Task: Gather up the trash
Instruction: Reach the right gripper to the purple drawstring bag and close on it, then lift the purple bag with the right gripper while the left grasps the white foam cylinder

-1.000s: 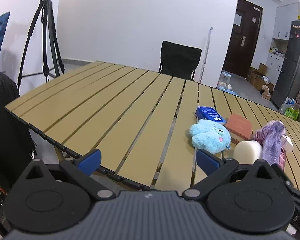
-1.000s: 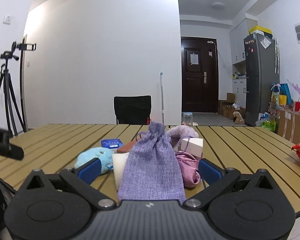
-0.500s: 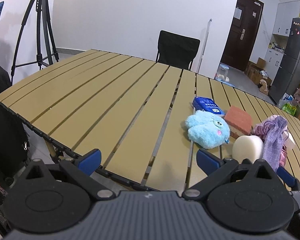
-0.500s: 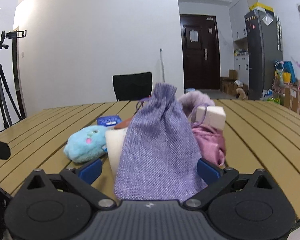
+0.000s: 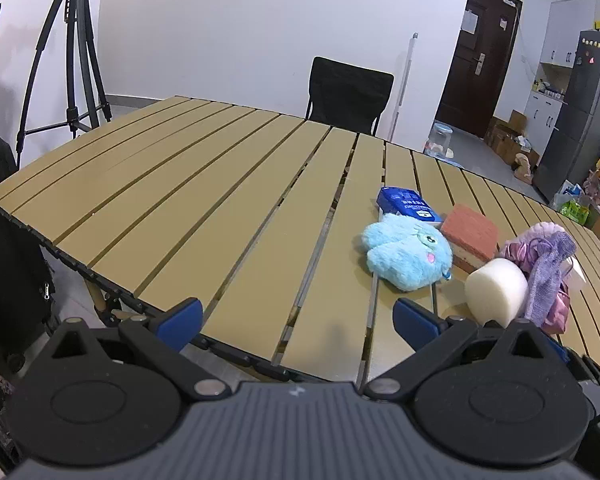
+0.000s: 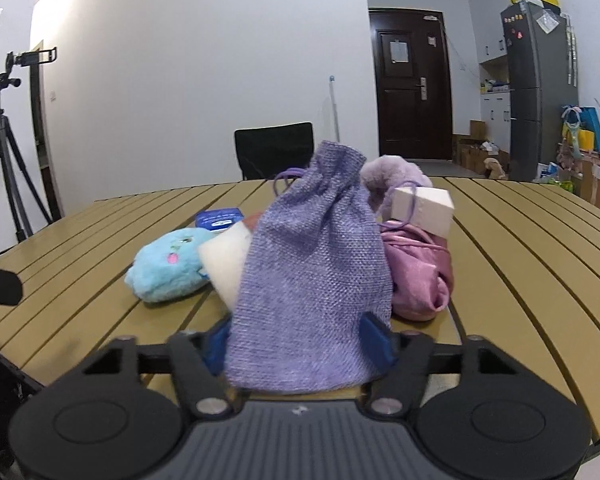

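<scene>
1. A table of long tan slats with dark gaps between them fills both views. A black chair stands at its far edge against a white wall, with a black tripod to the left and a dark brown door and a grey fridge to the right.
2. The trash lies bunched near the table's near right edge: a purple bag stands upright and leans against a white foam block. A pink satin pouch is just beside the bag, with a small white block on top.
3. Behind them lie a blue plush toy, a brick-red sponge and a blue packet.
4. A second ago the right gripper stood wide with the bag farther off. Now the bag fills the view and the jaws are closing, with the bag's lower part between the blue pads; both pads look to be against the cloth.
5. The left gripper is spread wide over the near table edge with nothing in it, much as before, though more of the tabletop now shows.
6. The bag is coarse woven cloth, gathered at the neck by a cord. The toy is fluffy, and the foam block is smooth and rounded.
</scene>
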Tool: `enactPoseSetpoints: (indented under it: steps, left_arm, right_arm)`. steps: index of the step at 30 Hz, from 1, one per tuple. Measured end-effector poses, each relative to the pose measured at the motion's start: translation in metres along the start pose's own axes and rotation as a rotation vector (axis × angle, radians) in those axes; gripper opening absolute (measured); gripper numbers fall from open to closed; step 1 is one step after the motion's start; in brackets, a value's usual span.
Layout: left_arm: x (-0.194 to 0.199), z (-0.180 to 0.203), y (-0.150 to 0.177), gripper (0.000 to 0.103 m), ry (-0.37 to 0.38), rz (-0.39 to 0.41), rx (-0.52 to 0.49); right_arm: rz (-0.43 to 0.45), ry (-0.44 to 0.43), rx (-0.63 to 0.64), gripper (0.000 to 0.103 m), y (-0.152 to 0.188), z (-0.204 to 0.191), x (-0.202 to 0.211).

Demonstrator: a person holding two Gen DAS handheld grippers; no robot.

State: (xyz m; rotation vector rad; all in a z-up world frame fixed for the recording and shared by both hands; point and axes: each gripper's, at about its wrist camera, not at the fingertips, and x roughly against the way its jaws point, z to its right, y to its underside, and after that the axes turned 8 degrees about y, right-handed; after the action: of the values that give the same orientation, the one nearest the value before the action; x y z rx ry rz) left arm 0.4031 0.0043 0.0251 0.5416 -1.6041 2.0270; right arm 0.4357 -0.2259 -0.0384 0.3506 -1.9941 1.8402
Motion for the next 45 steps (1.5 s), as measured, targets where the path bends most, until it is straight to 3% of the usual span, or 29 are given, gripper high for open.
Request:
enactPoseSetpoints:
  steps: [4,9,29,35,45]
  left_arm:
    - [0.000,0.001,0.001,0.103,0.002,-0.001,-0.004]
    - [0.001,0.000,0.001,0.103,0.001,0.001,0.001]
    - [0.003,0.013,0.003,0.103,0.024,0.005,-0.022]
    - [-0.001,0.027,0.006,0.103,0.045,-0.003,-0.037]
    - [-0.008,0.040,0.014,0.103,0.050,-0.022,-0.071]
  right_arm:
    - [-0.004,0.001,0.014,0.043,0.000,-0.002,0.000]
    - [-0.011,-0.004,-0.027,0.019,-0.002,0.008,0.002]
    - [0.107,-0.008,-0.151,0.014,-0.006,0.047,0.030]
    - [0.105,-0.041,-0.174,0.013,-0.008,0.055,0.031]
    - [0.009,-0.116,-0.050,0.018,0.001,0.032,0.017]
